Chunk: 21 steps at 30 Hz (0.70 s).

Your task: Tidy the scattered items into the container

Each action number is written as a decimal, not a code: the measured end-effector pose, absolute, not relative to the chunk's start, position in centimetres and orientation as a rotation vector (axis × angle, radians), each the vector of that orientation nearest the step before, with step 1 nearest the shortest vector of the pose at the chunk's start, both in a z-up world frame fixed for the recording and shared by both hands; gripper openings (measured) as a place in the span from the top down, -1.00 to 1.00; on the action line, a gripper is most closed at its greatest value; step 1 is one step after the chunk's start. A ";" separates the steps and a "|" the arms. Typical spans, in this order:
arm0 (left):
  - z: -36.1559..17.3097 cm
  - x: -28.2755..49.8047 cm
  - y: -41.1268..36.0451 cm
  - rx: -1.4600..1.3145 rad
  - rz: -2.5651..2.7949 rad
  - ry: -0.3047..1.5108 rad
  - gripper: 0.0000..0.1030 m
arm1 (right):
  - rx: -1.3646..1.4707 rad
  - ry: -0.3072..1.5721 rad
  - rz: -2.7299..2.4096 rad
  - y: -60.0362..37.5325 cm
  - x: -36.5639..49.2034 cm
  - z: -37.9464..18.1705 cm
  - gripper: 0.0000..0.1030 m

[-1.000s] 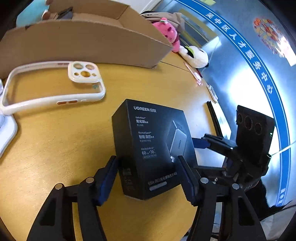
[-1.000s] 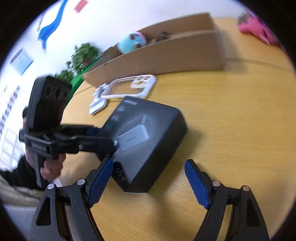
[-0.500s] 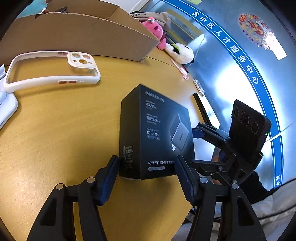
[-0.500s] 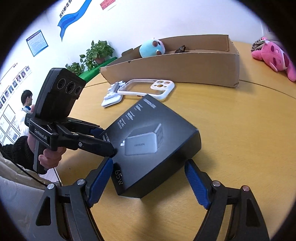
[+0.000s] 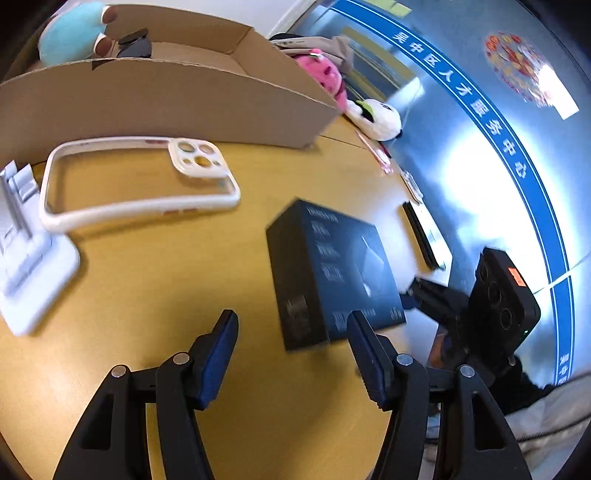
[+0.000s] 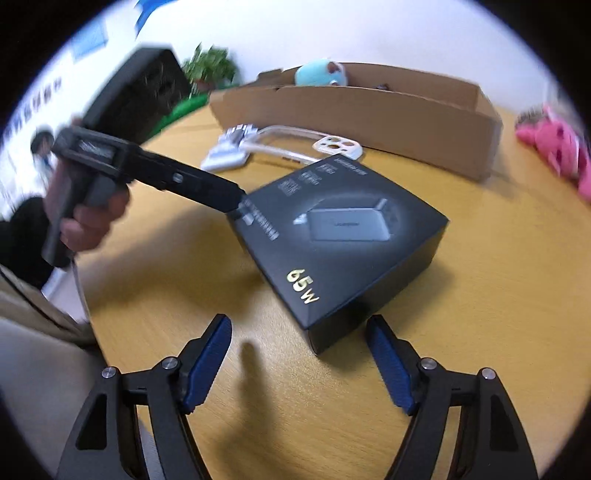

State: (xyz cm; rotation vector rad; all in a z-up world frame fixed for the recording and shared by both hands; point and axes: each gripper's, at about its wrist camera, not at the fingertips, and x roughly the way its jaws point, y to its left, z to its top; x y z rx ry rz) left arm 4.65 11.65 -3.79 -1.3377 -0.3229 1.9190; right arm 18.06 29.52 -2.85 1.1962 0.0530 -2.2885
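A black charger box point(image 5: 332, 273) point(image 6: 340, 240) lies flat on the wooden table. My left gripper point(image 5: 291, 332) is open and its jaws are closing on empty space; the charger box sits ahead and to the right, with only the right fingertip point(image 5: 356, 325) at its near corner. In the right wrist view that gripper point(image 6: 221, 192) touches the charger box's far left corner. My right gripper point(image 6: 299, 339) is open, its jaws closing, with the box's near corner just ahead of the pads and untouched. The cardboard container point(image 5: 166, 99) point(image 6: 369, 110) stands behind.
A white phone case point(image 5: 140, 177) point(image 6: 314, 147) and a white phone stand point(image 5: 29, 258) point(image 6: 225, 155) lie before the container. A blue plush point(image 5: 70, 33) sits inside it. Pink plush point(image 5: 325, 74) point(image 6: 554, 144) and white plush point(image 5: 376, 114) lie beside it. The table edge point(image 5: 406, 229) runs right of the charger box.
The charger box was between my left gripper's pads; now it lies flat outside them, to their right. My right gripper has rolled and edged closer to the box's near corner.
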 end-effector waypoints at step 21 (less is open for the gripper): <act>-5.3 5.4 13.1 -1.321 1.746 -0.290 -0.21 | 1.084 -0.109 -2.368 32.1 15.9 -1.7 -0.42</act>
